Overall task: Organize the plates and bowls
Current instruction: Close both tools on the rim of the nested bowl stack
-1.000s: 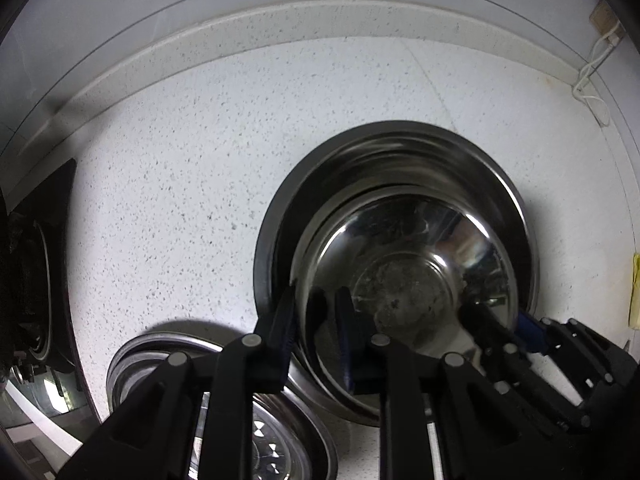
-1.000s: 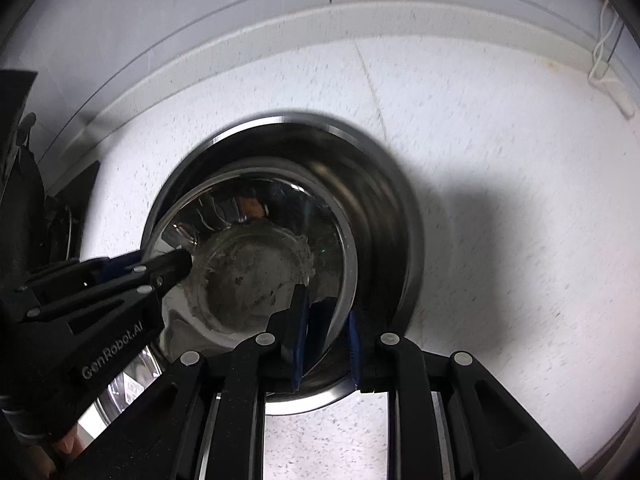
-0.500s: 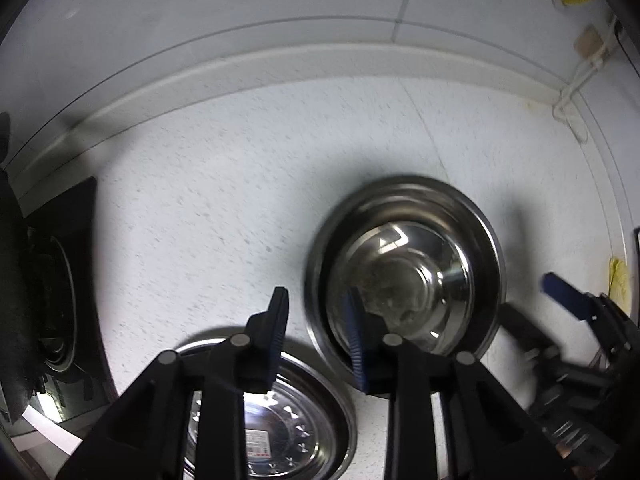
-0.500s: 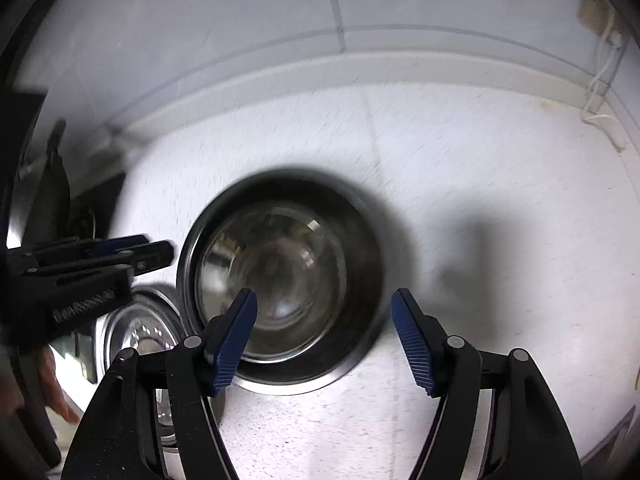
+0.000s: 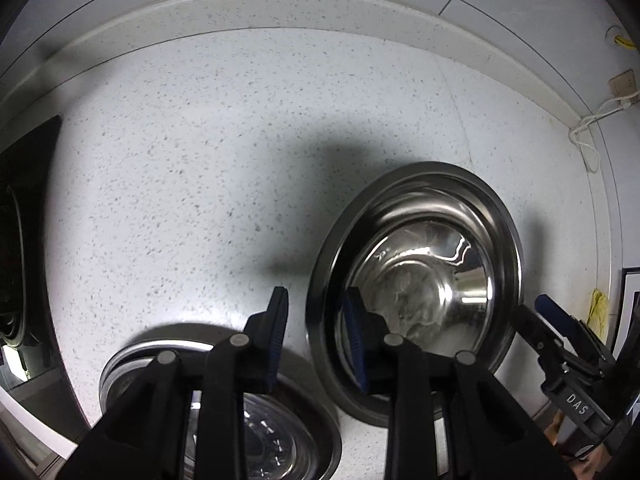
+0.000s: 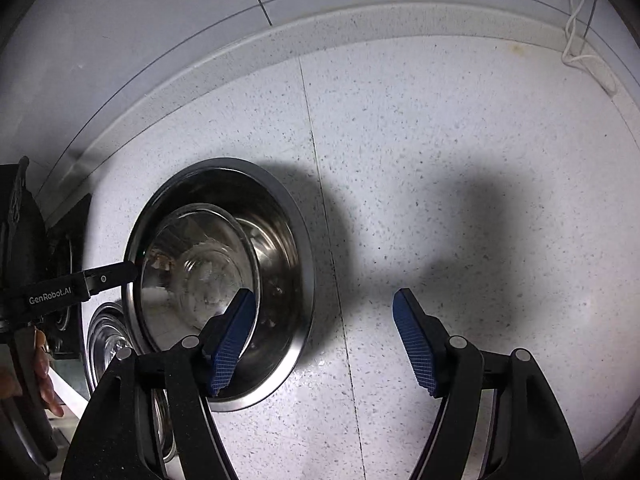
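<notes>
Bowls nested on the speckled counter, both tongs free

Left wrist view: steel bowls sit stacked on the white speckled counter (image 5: 200, 160), a smaller bowl (image 5: 424, 280) resting inside a larger bowl (image 5: 500, 216). The left tongs (image 5: 316, 340) are partly open with nothing held; the left finger is outside the larger bowl's near-left rim and the right finger lies over its inside, though whether either touches the rim cannot be told. A steel plate (image 5: 280, 440) lies just left of and nearer than the larger bowl, under the tongs' left arm. A black stove (image 5: 16, 240) shows far left of the bowls. The right tongs (image 5: 560, 332) reach in just right of the larger bowl. A white cable (image 5: 588, 136) hangs by the wall beyond the bowls.

Right wrist view: the smaller bowl (image 6: 200, 268) leans toward the left side of the larger bowl (image 6: 288, 240). The right tongs (image 6: 324, 344) are spread wide and empty; the left finger is in front of the larger bowl's near rim, the right finger well to the right over bare counter (image 6: 480, 140). The left tongs (image 6: 116, 272) come in from the left, tip at the bowls' left rim. The plate (image 6: 104, 336) peeks out left of the larger bowl.
</notes>
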### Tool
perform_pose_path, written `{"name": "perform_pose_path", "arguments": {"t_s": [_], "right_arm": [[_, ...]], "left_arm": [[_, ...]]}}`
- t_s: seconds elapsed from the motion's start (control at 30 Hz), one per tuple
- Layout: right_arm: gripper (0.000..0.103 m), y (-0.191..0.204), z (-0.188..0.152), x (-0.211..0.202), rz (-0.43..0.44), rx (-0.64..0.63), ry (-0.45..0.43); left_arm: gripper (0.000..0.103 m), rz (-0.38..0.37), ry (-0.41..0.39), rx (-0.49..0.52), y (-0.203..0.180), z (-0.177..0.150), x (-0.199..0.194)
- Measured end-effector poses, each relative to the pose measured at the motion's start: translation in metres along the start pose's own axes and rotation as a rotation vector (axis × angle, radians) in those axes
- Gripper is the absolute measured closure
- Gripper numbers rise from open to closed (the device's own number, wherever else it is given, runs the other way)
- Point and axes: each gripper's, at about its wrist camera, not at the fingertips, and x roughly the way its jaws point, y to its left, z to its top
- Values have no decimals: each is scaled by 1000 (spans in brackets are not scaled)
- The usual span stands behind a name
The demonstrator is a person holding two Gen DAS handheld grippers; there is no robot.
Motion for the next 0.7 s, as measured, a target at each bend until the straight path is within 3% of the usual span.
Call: {"name": "perform_pose_path", "arguments": {"t_s": [0.37, 0.7], "right_arm": [[38, 1, 7, 9, 38, 1, 27], [38, -4, 6, 13, 31, 6, 38]], "left_arm": [[75, -11, 22, 20, 3, 21, 8], [74, 62, 22, 100, 6, 31, 3]]}}
